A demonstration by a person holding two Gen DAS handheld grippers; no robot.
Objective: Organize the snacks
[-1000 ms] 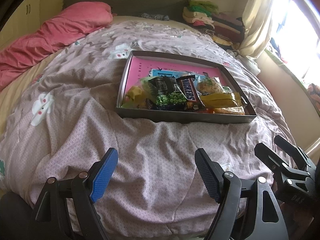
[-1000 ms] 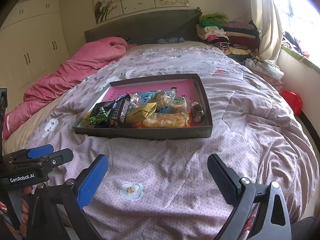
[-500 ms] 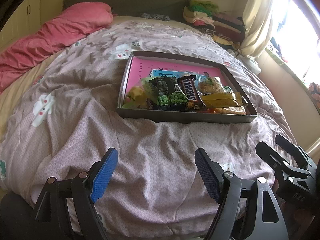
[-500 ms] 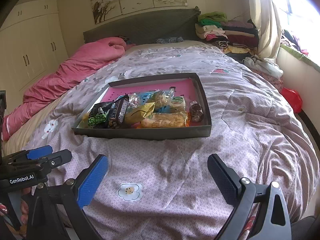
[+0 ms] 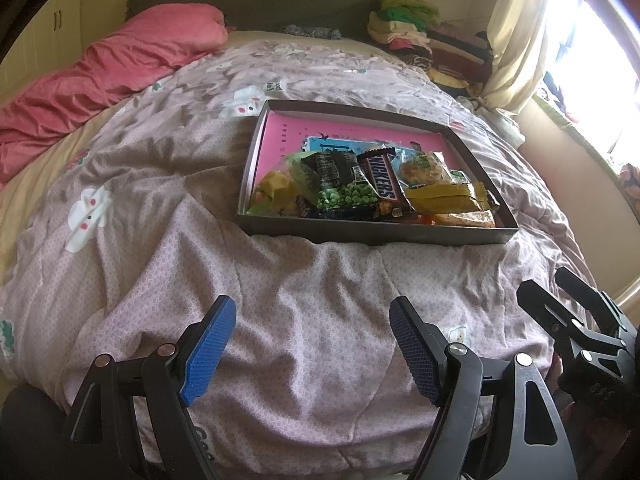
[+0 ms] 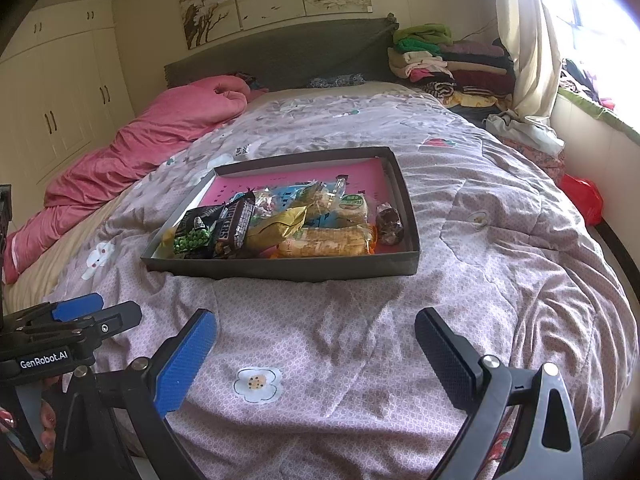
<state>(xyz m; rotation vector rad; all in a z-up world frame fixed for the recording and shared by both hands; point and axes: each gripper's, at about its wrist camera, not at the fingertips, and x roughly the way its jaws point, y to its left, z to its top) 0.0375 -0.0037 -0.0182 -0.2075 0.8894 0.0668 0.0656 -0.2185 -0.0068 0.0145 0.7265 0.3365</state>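
A shallow dark tray (image 5: 376,236) with a pink floor sits on the bed and also shows in the right wrist view (image 6: 288,270). Several snacks lie piled at its near end: a Snickers bar (image 5: 382,178) (image 6: 234,224), a green pea bag (image 5: 346,196) (image 6: 192,238), a yellow packet (image 5: 448,197) (image 6: 276,226) and a cracker pack (image 6: 324,244). My left gripper (image 5: 312,344) is open and empty, low over the quilt well short of the tray. My right gripper (image 6: 316,354) is open and empty, beside it to the right.
The tray rests on a lilac quilt (image 5: 200,248). A pink duvet (image 5: 100,80) lies at the far left. Folded clothes (image 6: 436,64) are stacked by the headboard, a curtain (image 6: 528,48) and window at the right. A red bag (image 6: 584,198) lies beside the bed.
Both grippers have stayed open and empty; the views shifted only slightly. The tray and snacks have not moved.
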